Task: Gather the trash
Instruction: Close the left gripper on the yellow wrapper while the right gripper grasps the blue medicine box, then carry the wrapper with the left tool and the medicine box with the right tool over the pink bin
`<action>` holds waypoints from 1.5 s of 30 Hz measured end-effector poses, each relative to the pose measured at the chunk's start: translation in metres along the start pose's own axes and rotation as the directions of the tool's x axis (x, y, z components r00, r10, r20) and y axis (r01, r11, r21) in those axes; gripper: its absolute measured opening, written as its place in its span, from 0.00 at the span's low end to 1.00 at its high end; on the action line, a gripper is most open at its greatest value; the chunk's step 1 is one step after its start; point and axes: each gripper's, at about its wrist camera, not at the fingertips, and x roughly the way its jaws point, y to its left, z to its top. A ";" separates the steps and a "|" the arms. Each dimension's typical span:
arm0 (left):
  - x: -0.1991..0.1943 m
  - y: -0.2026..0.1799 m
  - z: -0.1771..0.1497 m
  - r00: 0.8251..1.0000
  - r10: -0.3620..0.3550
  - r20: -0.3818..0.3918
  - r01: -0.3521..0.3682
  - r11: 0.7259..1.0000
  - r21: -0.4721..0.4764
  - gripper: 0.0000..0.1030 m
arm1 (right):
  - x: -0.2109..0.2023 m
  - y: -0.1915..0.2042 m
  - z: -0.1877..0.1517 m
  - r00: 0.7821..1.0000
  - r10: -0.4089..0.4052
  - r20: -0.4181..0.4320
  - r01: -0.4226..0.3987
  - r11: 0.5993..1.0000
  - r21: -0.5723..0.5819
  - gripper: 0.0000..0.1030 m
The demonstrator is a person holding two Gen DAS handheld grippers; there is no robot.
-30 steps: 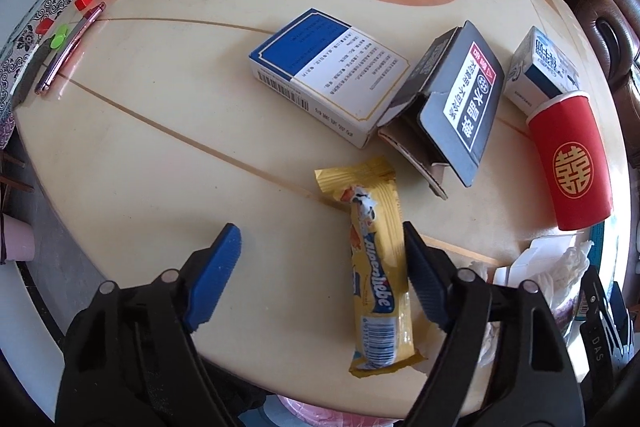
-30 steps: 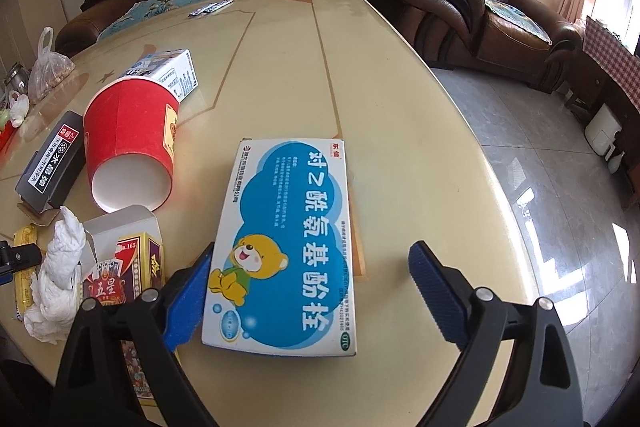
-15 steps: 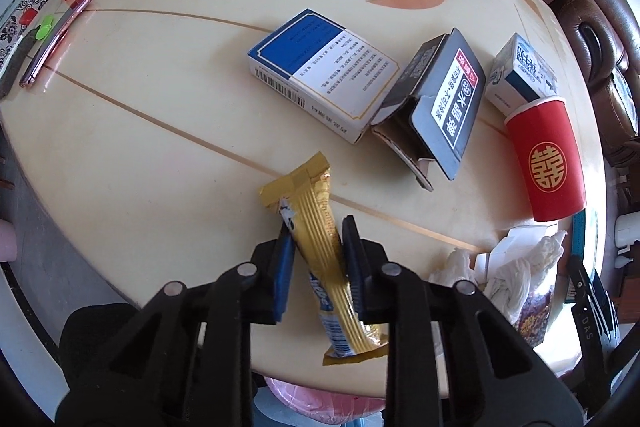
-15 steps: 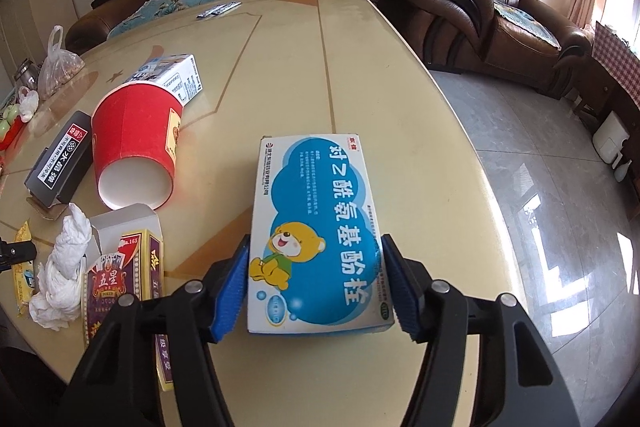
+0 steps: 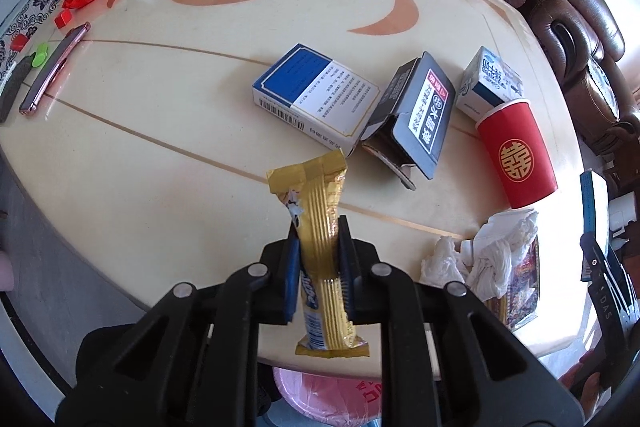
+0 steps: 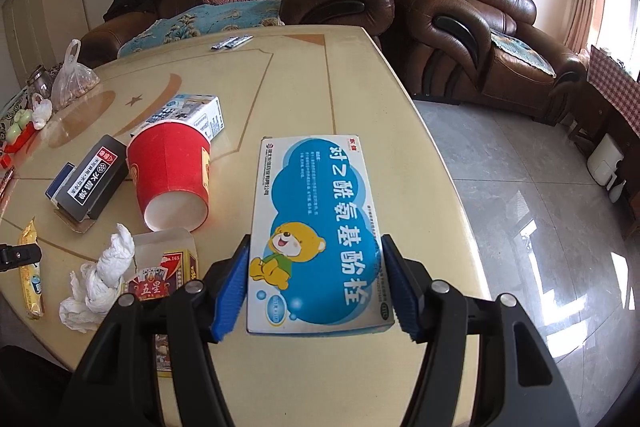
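Pads of the left gripper (image 5: 319, 269) clamp the gold snack wrapper (image 5: 323, 227) at mid-length, low centre of frame; its ends stick out above and below the fingers, off the table (image 5: 160, 115). Lower centre of the right view, the right gripper (image 6: 314, 281) grasps the blue bear-printed medicine box (image 6: 316, 223) by its long sides.

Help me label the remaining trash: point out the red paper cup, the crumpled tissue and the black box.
red paper cup (image 5: 516, 151): left wrist view, gold emblem on its side.
crumpled tissue (image 6: 102, 275): right wrist view, twisted middle.
black box (image 5: 430, 113): left wrist view, printed top face.
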 end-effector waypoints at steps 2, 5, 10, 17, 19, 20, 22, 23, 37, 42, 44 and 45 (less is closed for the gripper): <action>-0.005 -0.002 0.001 1.000 0.001 0.013 -0.001 1.000 0.014 0.17 | -0.007 0.001 0.003 1.000 0.016 0.010 -0.016 1.000 -0.001 0.59; -0.016 -0.004 0.000 0.999 -0.012 0.039 0.010 0.999 0.034 0.17 | -0.019 0.004 0.009 0.999 0.034 0.027 -0.033 0.999 -0.004 0.59; -0.037 -0.008 0.000 0.996 -0.020 0.092 0.014 0.997 0.072 0.17 | -0.046 0.012 0.014 0.996 0.060 0.063 -0.058 0.998 -0.029 0.59; -0.066 -0.006 -0.014 0.990 -0.045 0.134 0.032 0.994 0.102 0.17 | -0.084 0.026 0.010 0.990 0.108 0.095 -0.102 0.992 -0.070 0.59; -0.073 -0.006 -0.020 0.988 -0.051 0.142 0.035 0.993 0.116 0.17 | -0.094 0.030 0.006 0.988 0.124 0.097 -0.117 0.990 -0.077 0.59; -0.077 -0.006 -0.024 0.987 -0.054 0.149 0.036 0.992 0.122 0.17 | -0.099 0.032 0.003 0.987 0.128 0.100 -0.120 0.989 -0.083 0.59; -0.083 -0.007 -0.031 0.986 -0.059 0.157 0.038 0.990 0.133 0.17 | -0.109 0.036 -0.003 0.985 0.135 0.106 -0.126 0.988 -0.095 0.59; -0.086 -0.007 -0.034 0.986 -0.063 0.157 0.040 0.989 0.142 0.17 | -0.114 0.038 -0.006 0.984 0.140 0.108 -0.130 0.986 -0.101 0.59; -0.109 -0.011 -0.090 0.982 -0.119 0.147 0.086 0.974 0.211 0.17 | -0.180 0.054 -0.050 0.973 0.191 0.128 -0.172 0.974 -0.148 0.59; -0.111 -0.013 -0.108 0.983 -0.130 0.133 0.096 0.968 0.234 0.17 | -0.193 0.058 -0.068 0.974 0.195 0.119 -0.174 0.971 -0.166 0.59; -0.113 -0.014 -0.114 0.982 -0.131 0.134 0.096 0.966 0.241 0.17 | -0.198 0.059 -0.076 0.974 0.196 0.113 -0.175 0.969 -0.172 0.59; -0.114 -0.014 -0.117 0.982 -0.131 0.133 0.095 0.965 0.245 0.17 | -0.199 0.060 -0.079 0.974 0.198 0.110 -0.177 0.969 -0.175 0.59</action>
